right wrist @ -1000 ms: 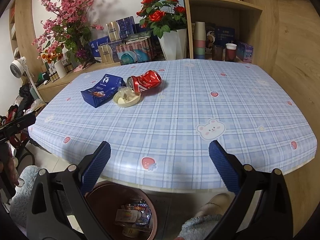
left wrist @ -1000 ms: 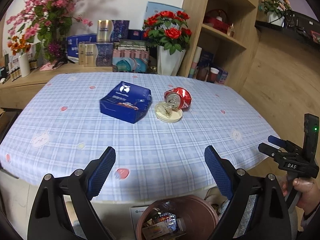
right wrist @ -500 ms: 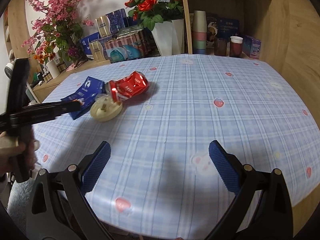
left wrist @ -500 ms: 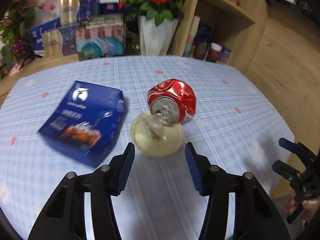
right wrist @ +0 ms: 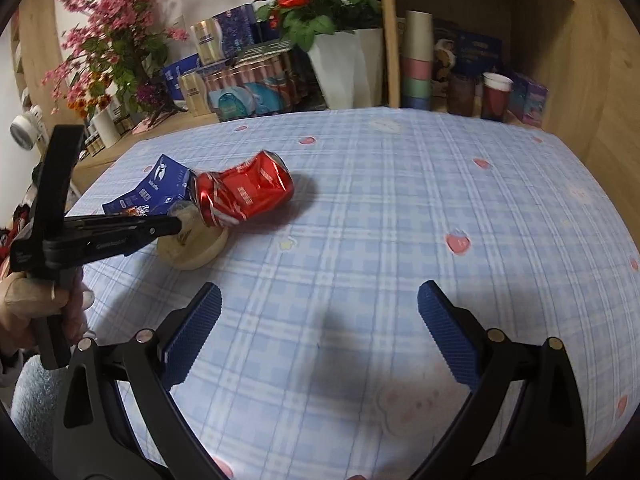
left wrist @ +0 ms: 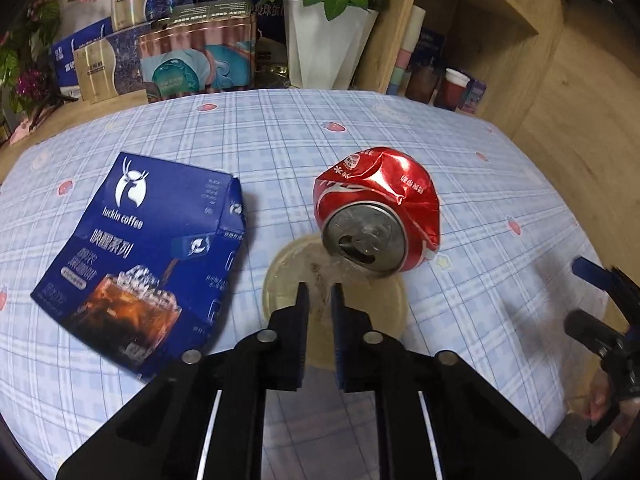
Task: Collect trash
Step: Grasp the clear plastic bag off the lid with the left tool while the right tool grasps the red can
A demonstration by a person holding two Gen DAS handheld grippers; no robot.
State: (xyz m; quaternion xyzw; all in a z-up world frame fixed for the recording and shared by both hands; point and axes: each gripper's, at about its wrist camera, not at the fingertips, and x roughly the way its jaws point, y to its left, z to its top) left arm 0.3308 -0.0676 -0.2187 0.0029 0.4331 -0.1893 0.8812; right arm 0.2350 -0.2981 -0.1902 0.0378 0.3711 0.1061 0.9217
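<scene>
Three trash items lying on checked tablecloth point(left wrist: 400, 152), listed left to right. Blue coffee box point(left wrist: 144, 256) lying flat at left. Cream round lid point(left wrist: 372, 304) sitting at centre, just beside box. I am seeing left gripper point(left wrist: 319, 300) poised over lid, jaws nearly closed with narrow gap; whether anything is pinched, cannot tell. Crushed red can point(left wrist: 380, 208) lying on its side, mouth overlapping lid's far rim. I am holding right gripper point(right wrist: 318, 320) spread wide above bare cloth, gripping nothing, well apart from can point(right wrist: 244, 196).
</scene>
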